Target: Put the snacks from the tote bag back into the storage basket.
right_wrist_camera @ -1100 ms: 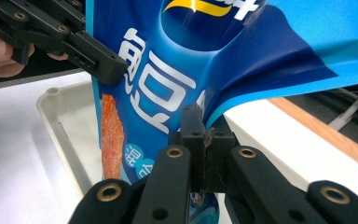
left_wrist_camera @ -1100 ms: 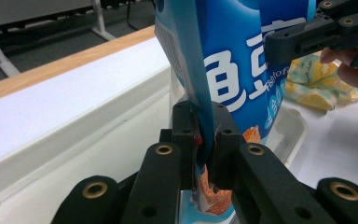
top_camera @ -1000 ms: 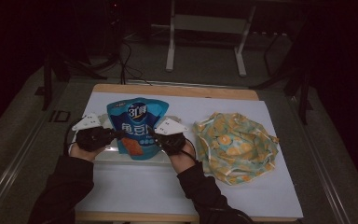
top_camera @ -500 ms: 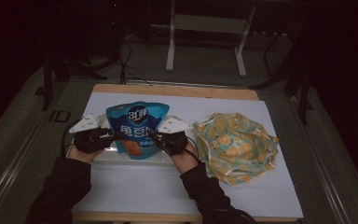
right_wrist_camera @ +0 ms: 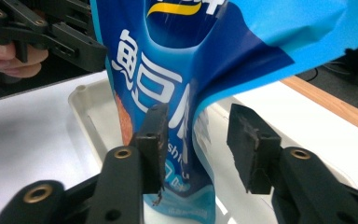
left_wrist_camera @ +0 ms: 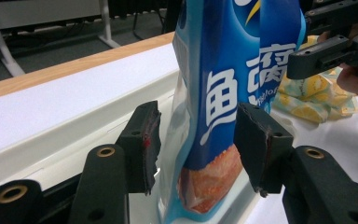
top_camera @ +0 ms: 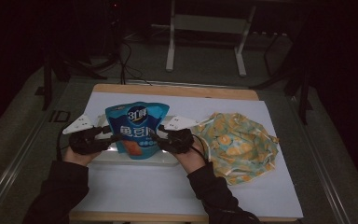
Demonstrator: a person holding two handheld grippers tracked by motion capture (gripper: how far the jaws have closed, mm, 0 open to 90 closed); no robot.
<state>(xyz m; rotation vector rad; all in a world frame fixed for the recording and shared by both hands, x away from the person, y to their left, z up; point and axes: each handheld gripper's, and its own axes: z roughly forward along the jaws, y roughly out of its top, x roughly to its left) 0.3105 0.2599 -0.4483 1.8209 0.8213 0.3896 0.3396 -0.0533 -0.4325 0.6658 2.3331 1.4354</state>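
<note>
- Dim room, metal stand legs at the back, and a wooden worktop [top_camera: 177,90] under a white sheet.
- Left hand-held gripper [left_wrist_camera: 198,140]: jaws spread, with the lower edge of the blue snack bag [top_camera: 137,130] sitting in the gap. The pads look just off the film, not pinching.
- Right hand-held gripper [right_wrist_camera: 196,144]: also spread, straddling the bag's opposite edge, so the bag lies between the two, about equally near each.
- The bag stands upright, long axis vertical, base down in a shallow white tray [top_camera: 163,157]. It's glossy, crinkly plastic, pouch-shaped and floppy at the top.
- Off to the right is a soft, rumpled cloth bag [top_camera: 235,145] with a yellow fruit print, apart from the tray.
</note>
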